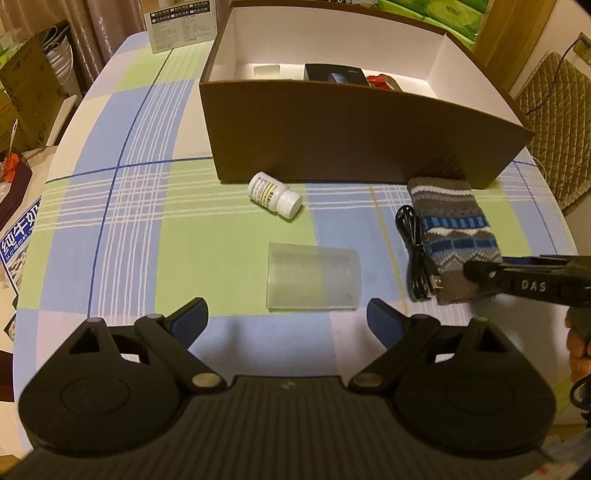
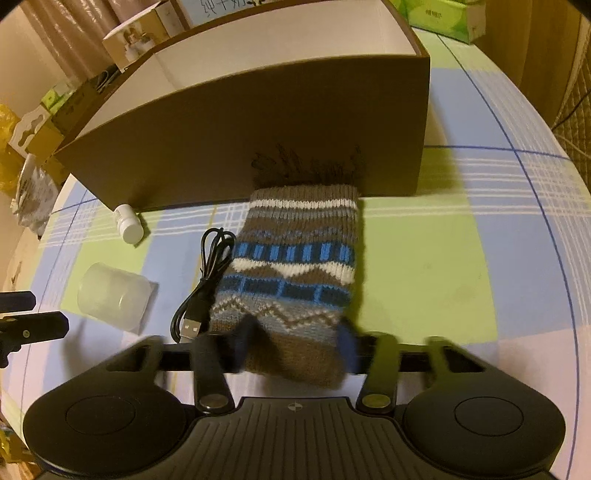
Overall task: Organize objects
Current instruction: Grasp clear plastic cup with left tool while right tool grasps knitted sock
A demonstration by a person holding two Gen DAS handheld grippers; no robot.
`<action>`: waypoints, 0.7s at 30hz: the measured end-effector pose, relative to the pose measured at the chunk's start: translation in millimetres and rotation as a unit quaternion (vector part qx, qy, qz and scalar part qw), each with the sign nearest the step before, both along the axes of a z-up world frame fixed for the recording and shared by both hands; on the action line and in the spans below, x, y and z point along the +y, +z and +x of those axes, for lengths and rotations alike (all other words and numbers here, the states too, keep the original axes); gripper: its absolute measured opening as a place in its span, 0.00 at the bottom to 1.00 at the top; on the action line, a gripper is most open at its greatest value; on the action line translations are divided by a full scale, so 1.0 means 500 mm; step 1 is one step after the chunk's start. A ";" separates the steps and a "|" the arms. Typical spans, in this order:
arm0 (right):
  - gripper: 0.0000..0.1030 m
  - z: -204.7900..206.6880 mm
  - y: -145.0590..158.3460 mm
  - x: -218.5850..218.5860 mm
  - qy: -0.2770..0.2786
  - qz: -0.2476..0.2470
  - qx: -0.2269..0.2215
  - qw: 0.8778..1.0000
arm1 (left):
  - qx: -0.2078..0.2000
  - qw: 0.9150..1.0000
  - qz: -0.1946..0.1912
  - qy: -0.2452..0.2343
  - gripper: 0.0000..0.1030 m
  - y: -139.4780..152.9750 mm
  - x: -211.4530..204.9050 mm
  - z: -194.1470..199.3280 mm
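A knitted sock [image 2: 295,266] with brown, white and blue bands lies in front of the brown cardboard box [image 2: 258,129]. My right gripper [image 2: 295,347] is shut on the sock's near end, with a pad on each side; in the left wrist view its finger [image 1: 480,273] rests on the sock [image 1: 450,229]. A clear plastic cup [image 1: 312,275] lies on its side just beyond my left gripper [image 1: 288,317], which is open and holds nothing. A white pill bottle [image 1: 275,195] lies near the box [image 1: 354,136]. A black USB cable [image 1: 417,254] lies coiled against the sock's left side.
The open box holds a black carton [image 1: 332,72], a white item [image 1: 266,70] and a red packet [image 1: 382,81]. Green tissue packs [image 1: 436,11] stand behind it, a printed card [image 1: 181,26] at the back left. A padded chair [image 1: 554,110] stands beyond the checked tablecloth's [image 1: 147,221] right edge.
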State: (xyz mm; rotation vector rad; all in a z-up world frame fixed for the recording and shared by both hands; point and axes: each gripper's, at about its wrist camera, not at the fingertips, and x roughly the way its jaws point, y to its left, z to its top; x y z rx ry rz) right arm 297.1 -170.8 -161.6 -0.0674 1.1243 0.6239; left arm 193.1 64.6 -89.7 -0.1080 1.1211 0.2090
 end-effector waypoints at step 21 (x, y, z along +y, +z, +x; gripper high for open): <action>0.19 0.011 0.022 -0.115 -0.026 -0.021 0.000 0.999 | 0.009 0.999 0.011 -0.045 0.88 -0.083 -0.026 0.065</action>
